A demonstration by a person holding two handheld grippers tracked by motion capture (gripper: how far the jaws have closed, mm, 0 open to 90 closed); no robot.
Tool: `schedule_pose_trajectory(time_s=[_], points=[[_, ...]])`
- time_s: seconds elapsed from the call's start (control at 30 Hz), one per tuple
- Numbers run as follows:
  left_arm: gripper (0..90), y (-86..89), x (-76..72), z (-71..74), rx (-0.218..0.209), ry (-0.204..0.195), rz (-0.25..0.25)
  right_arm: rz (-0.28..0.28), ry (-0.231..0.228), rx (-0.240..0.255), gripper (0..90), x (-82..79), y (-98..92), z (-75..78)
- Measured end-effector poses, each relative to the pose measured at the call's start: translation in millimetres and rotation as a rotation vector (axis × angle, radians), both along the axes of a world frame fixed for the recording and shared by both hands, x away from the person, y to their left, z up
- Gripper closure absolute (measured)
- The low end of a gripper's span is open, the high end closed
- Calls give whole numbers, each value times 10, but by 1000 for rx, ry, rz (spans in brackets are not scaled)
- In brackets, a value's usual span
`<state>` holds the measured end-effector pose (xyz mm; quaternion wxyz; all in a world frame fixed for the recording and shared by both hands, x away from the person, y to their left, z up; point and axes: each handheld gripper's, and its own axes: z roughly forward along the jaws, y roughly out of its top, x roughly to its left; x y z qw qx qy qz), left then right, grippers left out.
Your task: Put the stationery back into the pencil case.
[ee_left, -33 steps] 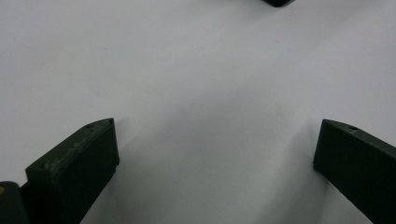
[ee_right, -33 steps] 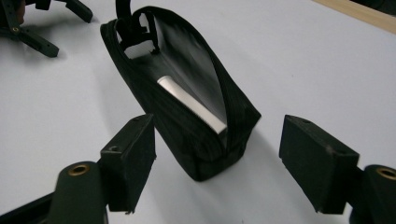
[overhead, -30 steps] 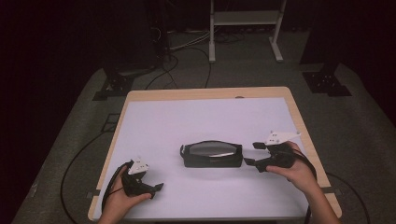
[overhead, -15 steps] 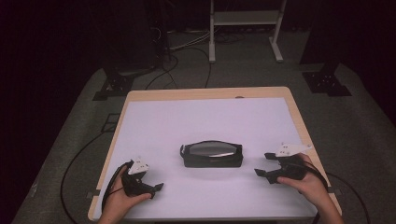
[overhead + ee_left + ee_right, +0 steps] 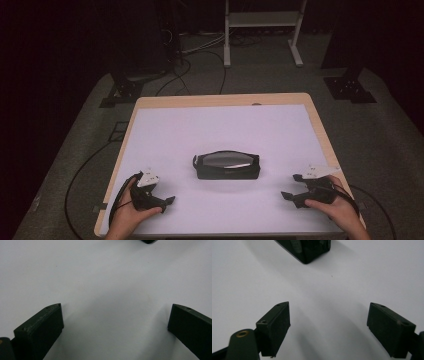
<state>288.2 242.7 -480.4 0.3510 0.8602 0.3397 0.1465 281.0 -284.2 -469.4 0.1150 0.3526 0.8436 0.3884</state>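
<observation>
On the white table top (image 5: 220, 130), seen from the high view, a black zip pouch (image 5: 227, 165) lies flat a little below centre, its long side running from nine to three o'clock. The left gripper (image 5: 161, 201) rests near the table's seven o'clock corner, pointing toward three o'clock, well apart from the pouch. The right gripper (image 5: 292, 187) sits at about four o'clock from the pouch, pointing toward nine o'clock, near its right end but clear of it. Its jaws have just been opening, and nothing lies between them.

Along the left gripper view, both black jaws stand wide apart over bare white surface, with nothing between them; a dark corner of the pouch (image 5: 148, 241) peeks in at twelve o'clock, far off.

Along the right gripper view, the jaws likewise stand wide apart and empty, and one end of the pouch (image 5: 305, 250) lies at eleven o'clock, ahead of the tips and not touching them.

By my judgement, the pouch is set down and let go, so this is either the close of a placing step or the pause before a fresh grasp. A next move on it would call for bringing one gripper level to an end of the pouch, jaws straddling its narrow side, while the other steadies the far end.
</observation>
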Motion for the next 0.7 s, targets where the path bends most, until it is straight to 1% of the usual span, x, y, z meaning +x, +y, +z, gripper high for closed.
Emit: schedule_pose_trajectory(time_s=[0.07,0.23,0.27,0.33,0.4,0.43,0.57,0.7], points=[[0,0,0,0,0,0,0,-10,2,-5,179,-23,-32,-29],[0,0,0,0,1,0,0,-39,-15,-53,178,-57,-96,-97],[0,0,-1,0,0,-1,0,-42,-16,-57,178,-59,-102,-106],[0,0,-1,0,0,-1,0,-38,-35,-53,175,-70,-114,-123],[0,0,-1,0,0,0,0,-40,-52,-60,145,-73,-120,-137],[0,-1,-1,0,0,-1,0,-48,-49,-55,142,-70,-125,-145],[0,-2,-2,0,0,-2,1,-49,-53,-56,135,-72,-125,-148],[0,-5,-6,-1,0,-5,2,-75,-54,-61,122,-90,-113,-148]])
